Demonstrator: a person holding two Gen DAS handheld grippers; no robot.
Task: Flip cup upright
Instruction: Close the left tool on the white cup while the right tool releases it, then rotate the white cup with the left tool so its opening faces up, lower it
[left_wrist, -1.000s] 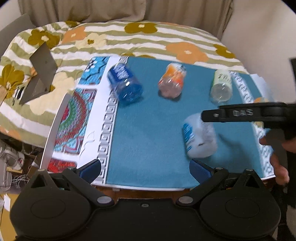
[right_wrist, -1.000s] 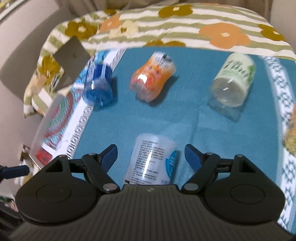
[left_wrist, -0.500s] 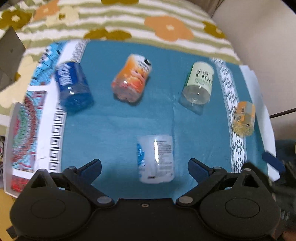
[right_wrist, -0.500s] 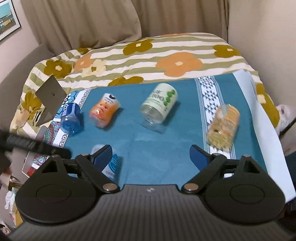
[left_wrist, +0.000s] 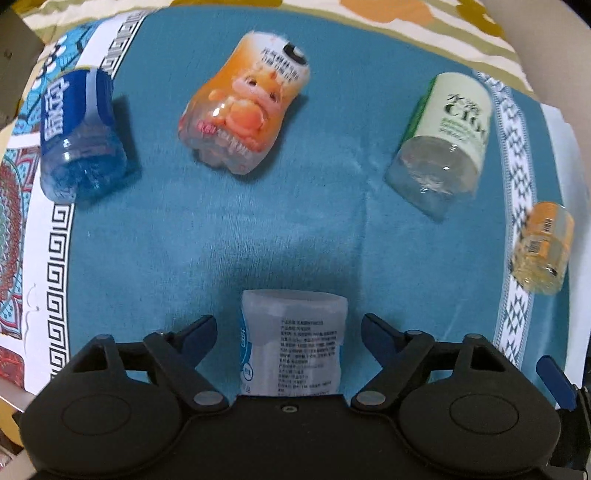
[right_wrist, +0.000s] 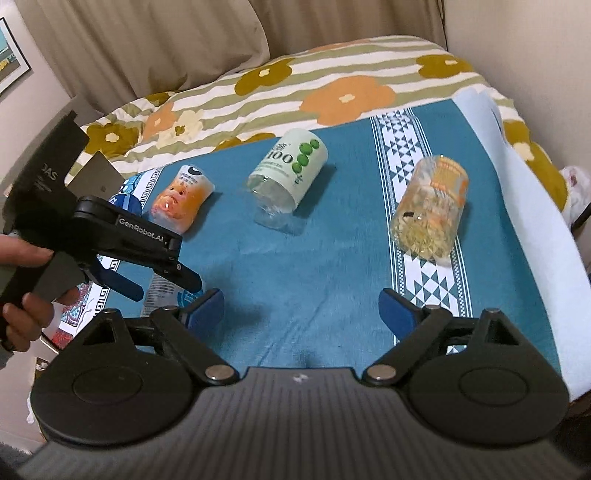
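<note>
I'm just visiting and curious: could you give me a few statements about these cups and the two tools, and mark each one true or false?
1. The white cup lies between the open fingers of the left tool. True.
2. The orange cup stands upright. False: it lies on its side.
3. The right tool grips the yellow cup. False: it is open, and the cup lies apart from it.
4. Five cups lie on the blue cloth. True.

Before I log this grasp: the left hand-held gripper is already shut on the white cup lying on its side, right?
Not quite. In the left wrist view the left hand-held gripper is open: its fingers stand apart on either side of the white cup, not touching it. The cup does lie on its side.
</note>
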